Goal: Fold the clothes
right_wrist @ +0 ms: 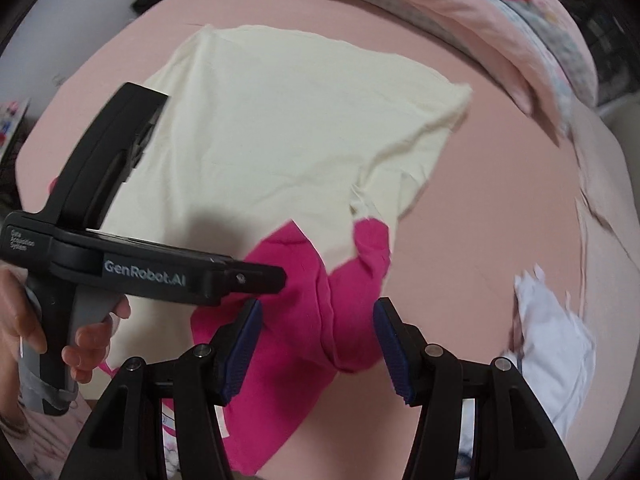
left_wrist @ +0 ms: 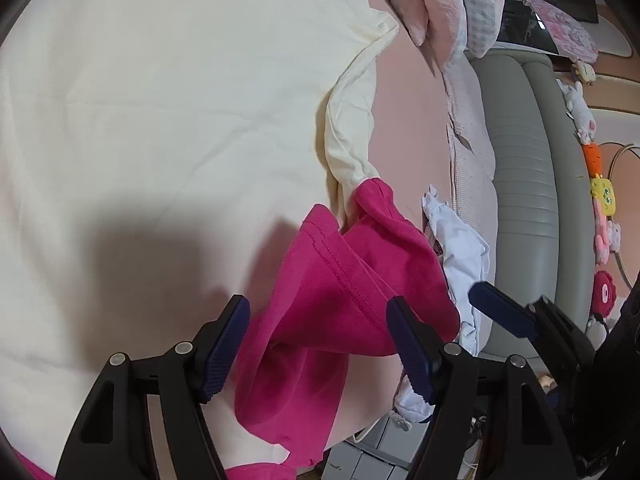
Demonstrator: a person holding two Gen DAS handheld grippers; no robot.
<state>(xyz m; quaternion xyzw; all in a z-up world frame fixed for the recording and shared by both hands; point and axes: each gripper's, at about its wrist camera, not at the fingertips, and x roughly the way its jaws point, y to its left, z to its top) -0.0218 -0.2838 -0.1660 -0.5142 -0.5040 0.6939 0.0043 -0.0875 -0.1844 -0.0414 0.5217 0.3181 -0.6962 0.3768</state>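
Pink bed, cream shirt spread flat, magenta sleeve bunched at near edge. Left hand-held gripper open over sleeve, gripping nothing. Right hand-held gripper open above same sleeve, empty. White garment crumpled just beside.

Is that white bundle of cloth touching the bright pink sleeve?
Cannot tell. In the left wrist view the pink sleeve overlaps the white garment; in the right wrist view bare bedsheet separates them.

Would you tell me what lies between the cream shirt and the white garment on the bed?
Bare pink bedsheet separates the cream shirt from the white garment, clearest in the right wrist view.
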